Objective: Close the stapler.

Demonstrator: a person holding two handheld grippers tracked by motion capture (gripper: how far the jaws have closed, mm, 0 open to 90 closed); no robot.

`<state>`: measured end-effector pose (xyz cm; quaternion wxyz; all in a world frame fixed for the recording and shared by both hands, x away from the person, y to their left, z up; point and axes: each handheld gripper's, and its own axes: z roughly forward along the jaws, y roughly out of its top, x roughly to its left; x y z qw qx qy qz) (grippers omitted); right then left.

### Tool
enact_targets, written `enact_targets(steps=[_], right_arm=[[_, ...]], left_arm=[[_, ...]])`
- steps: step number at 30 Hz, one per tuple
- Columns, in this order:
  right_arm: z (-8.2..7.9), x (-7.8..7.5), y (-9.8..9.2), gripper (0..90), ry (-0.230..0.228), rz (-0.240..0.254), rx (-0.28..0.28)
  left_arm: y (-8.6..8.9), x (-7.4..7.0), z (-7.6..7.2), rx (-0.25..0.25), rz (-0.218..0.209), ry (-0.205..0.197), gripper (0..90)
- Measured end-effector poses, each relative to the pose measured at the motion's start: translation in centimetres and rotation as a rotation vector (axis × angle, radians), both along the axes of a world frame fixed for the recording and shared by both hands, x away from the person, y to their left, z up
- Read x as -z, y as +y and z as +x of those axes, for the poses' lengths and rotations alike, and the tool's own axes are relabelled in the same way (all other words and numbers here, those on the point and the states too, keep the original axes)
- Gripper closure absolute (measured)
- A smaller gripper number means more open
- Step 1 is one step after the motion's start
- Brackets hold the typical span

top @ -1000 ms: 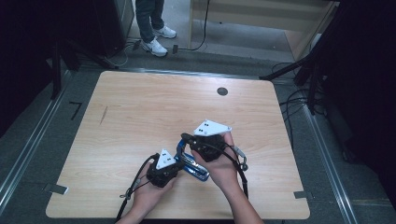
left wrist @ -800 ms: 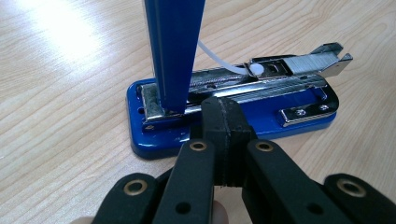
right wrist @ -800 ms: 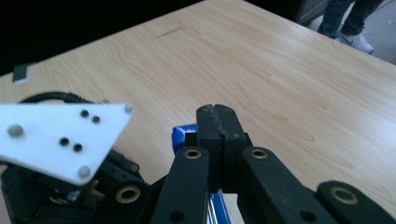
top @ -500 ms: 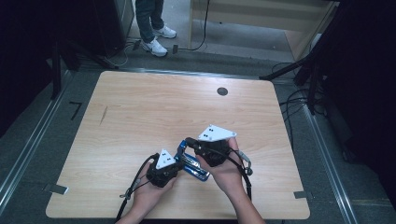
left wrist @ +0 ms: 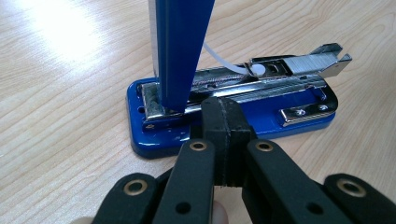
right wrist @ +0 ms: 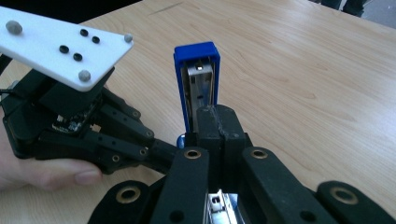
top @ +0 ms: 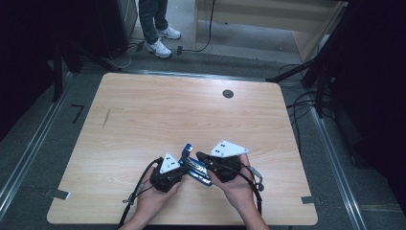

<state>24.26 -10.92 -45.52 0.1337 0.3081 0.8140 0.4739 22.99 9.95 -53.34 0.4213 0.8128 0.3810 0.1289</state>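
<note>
**High view: both grippers working at an opened stapler near my edge of the table**

High view is showing me the blue stapler (top: 195, 168) lying on the wooden table (top: 158, 115) close to the near edge, between my two hands. I am seeing plenty of bare tabletop beyond it and to both sides; the far edge with its small dark round fitting (top: 228, 94) is well apart from the work.

I am holding the left gripper (left wrist: 224, 116) with its jaws together, tips sitting at the stapler's base just beside the hinge end. The stapler's blue lid (left wrist: 180, 46) is standing upright, and the metal magazine (left wrist: 261, 77) is lying open with a white strip curling out of it. Whether staples are lying in the channel, I cannot tell.

I am keeping the right gripper (right wrist: 219, 121) closed as well, jaws together right in front of the raised lid; whether they are touching it is hidden by the jaws themselves. The lid's top is being cut off in the left gripper view.
</note>
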Motion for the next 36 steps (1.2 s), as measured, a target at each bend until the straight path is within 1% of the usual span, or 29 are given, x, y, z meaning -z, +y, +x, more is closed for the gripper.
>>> enact_targets(steps=[7,11,14,16,18,20,23,27,29,32,34,36], right_arm=[[-0.6,0.6,-0.8,90.0,0.013,0.010,0.021],[-0.6,0.9,-1.1,90.0,0.013,0.008,0.023],[-0.6,1.2,-1.5,90.0,0.017,0.021,0.029],[-0.3,0.7,-1.5,90.0,0.008,0.031,0.033],[0.1,-0.1,-1.1,90.0,-0.001,0.040,0.039],[0.6,-0.8,-0.5,90.0,-0.014,0.045,0.036],[1.7,-1.7,0.4,90.0,-0.016,0.058,0.050],[2.7,-3.1,1.5,90.0,-0.028,0.063,0.039],[3.1,-3.5,2.2,90.0,-0.025,0.061,0.028],[3.3,-3.8,3.3,90.0,-0.023,0.051,-0.001],[3.3,-3.9,3.6,90.0,-0.021,0.045,-0.010],[3.3,-3.7,4.0,90.0,-0.012,0.029,-0.034]], left_arm=[[0.0,0.0,-0.1,-0.001,0.001,-0.005,90.0],[0.0,0.0,-0.1,-0.004,-0.004,0.000,90.0],[0.0,0.0,0.0,-0.004,-0.005,0.001,90.0],[0.0,0.0,0.0,-0.002,-0.001,-0.002,90.0],[-0.1,0.0,-0.1,-0.001,0.005,-0.004,90.0],[-0.1,0.0,-0.1,-0.002,0.003,-0.005,90.0],[-0.1,0.0,-0.1,0.000,0.006,-0.008,90.0],[-0.1,0.0,-0.1,-0.001,0.007,-0.008,90.0],[-0.1,0.0,-0.1,0.000,0.015,-0.012,90.0],[-0.1,0.0,-0.1,-0.001,0.011,-0.012,90.0],[-0.2,0.0,-0.1,-0.001,0.012,-0.013,90.0],[-0.2,0.0,-0.1,-0.002,0.012,-0.014,90.0]])
